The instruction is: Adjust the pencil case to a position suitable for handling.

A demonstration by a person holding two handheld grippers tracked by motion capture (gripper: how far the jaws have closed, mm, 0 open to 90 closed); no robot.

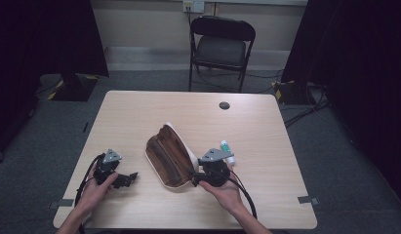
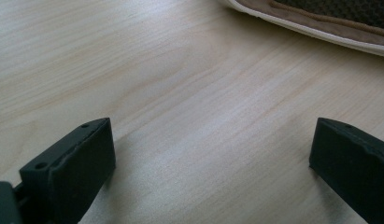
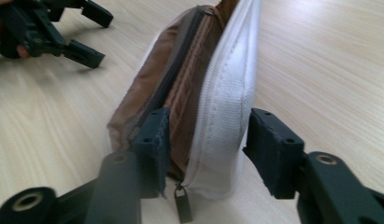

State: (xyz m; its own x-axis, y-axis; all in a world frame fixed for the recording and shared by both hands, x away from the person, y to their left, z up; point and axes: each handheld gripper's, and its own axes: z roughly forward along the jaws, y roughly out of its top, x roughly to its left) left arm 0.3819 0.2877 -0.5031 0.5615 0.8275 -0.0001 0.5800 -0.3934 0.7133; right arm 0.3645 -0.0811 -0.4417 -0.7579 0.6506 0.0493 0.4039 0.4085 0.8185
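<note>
No text, label, brand, number or sign can be read anywhere in these views. The small white tube (image 1: pixel 228 150) lying on the worktop (image 1: pixel 139 112) has green and blue patches that may be a label, but it is too small and blurred to make out any letters.

Hidden and cut off

Your right gripper (image 1: pixel 197 178) covers the pouch's (image 1: pixel 165 157) near end; the small tube (image 1: pixel 227 149) beyond it is partly hidden, its label too small to read
</note>
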